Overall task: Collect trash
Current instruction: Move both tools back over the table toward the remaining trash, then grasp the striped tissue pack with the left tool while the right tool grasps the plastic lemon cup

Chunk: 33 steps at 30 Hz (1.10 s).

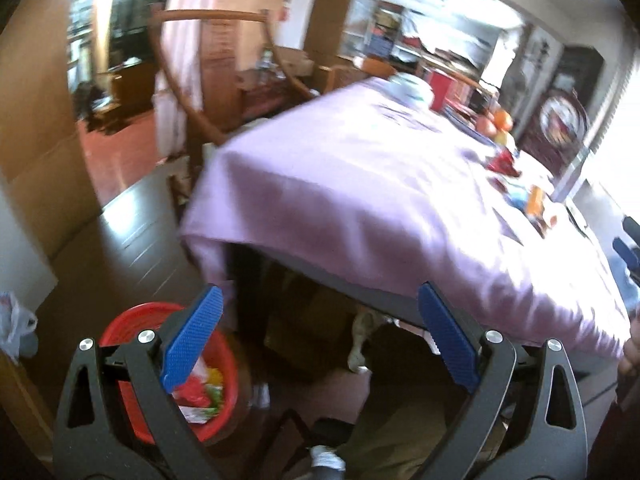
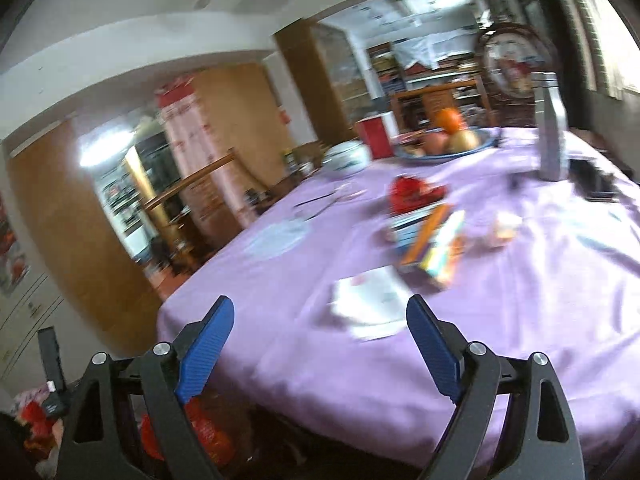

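My left gripper is open and empty, held low beside the table's near corner. A red bin with colourful wrappers in it stands on the floor behind its left finger. My right gripper is open and empty above the table's near edge. On the purple tablecloth ahead of it lie a white paper wrapper, a crumpled red wrapper, an orange and blue carton and a small pale scrap. The red wrapper also shows in the left wrist view.
A fruit bowl, a red box, a white lidded dish, a silver bottle and a black object stand at the table's far side. A wooden chair stands by the far corner. A white plastic bag lies at left.
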Each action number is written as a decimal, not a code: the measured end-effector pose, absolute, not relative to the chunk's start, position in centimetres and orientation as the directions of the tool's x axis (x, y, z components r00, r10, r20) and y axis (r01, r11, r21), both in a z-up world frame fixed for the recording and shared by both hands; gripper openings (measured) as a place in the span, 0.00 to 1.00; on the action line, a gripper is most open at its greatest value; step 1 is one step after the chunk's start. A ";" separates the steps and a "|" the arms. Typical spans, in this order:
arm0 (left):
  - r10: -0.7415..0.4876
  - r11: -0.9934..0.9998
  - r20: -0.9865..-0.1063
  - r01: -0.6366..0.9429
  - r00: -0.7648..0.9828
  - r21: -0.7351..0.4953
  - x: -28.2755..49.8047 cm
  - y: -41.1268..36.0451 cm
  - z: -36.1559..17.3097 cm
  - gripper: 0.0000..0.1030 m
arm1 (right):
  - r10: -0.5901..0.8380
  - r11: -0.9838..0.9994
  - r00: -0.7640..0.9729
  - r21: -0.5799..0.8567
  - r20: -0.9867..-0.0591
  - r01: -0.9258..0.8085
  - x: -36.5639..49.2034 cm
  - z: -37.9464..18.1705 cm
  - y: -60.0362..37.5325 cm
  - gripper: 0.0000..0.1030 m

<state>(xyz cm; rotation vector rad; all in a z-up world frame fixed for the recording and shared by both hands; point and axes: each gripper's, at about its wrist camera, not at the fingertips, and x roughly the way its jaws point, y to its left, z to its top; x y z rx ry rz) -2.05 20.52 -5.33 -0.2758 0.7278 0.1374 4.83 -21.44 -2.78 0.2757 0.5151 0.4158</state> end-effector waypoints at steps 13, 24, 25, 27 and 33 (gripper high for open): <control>-0.132 0.988 -0.734 0.028 0.666 -0.152 10.9 7.5 -4.0 0.92 | 0.239 0.954 0.853 0.275 -0.464 -0.118 10.0 -5.1 -29.2 0.87; -0.213 0.975 -0.764 0.188 0.610 -0.121 21.0 -1.8 -4.1 0.92 | 0.163 0.963 0.862 0.266 -0.479 -0.034 15.4 -5.7 -33.4 0.90; -0.221 0.972 -0.764 0.204 0.606 -0.119 21.7 -2.6 -4.2 0.92 | 0.160 0.962 0.861 0.270 -0.483 -0.027 15.8 -5.9 -33.7 0.90; -0.245 0.962 -0.768 0.244 0.591 -0.120 23.4 -4.6 -4.3 0.92 | 0.159 0.959 0.856 0.282 -0.492 -0.016 16.5 -6.4 -34.3 0.90; -0.285 0.936 -0.786 0.336 0.548 -0.105 27.3 -9.3 -5.5 0.92 | 0.197 0.935 0.832 0.355 -0.519 -0.001 18.0 -7.7 -35.8 0.90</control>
